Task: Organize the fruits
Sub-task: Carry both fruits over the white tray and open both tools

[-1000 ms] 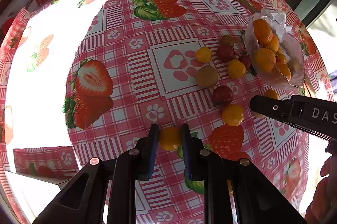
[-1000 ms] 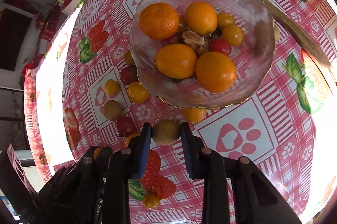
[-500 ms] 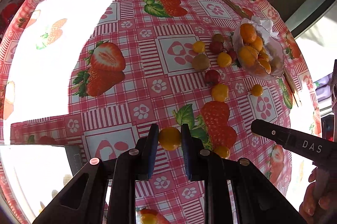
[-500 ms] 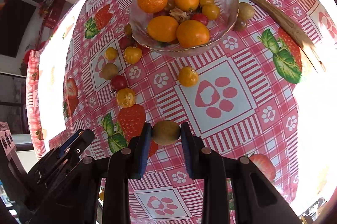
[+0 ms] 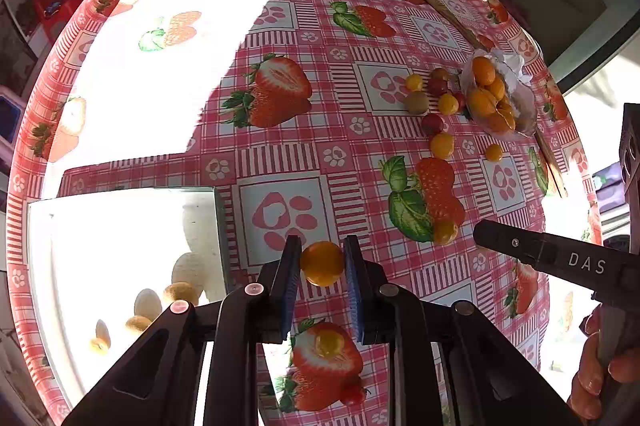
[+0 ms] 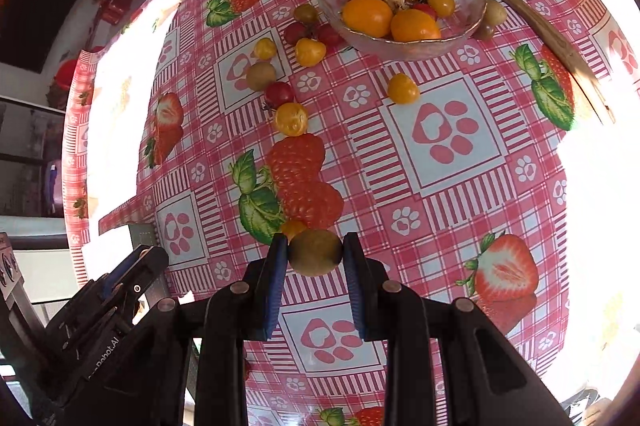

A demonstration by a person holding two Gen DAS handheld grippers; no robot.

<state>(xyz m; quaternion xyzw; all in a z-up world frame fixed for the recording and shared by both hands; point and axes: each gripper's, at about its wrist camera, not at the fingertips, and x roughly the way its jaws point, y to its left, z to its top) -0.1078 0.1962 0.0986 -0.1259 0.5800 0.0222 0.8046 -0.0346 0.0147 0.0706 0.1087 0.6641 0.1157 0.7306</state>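
Left gripper (image 5: 322, 263) clamped on small round yellow-orange fruit (image 5: 322, 263); right gripper (image 6: 315, 252) clamped on round olive-green fruit (image 6: 315, 252), above strawberry-print tablecloth (image 6: 440, 186).

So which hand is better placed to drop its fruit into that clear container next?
Probably left. The left gripper, shut on a yellow tomato, hangs beside the clear container; the right gripper, holding a greenish fruit, sits farther off.
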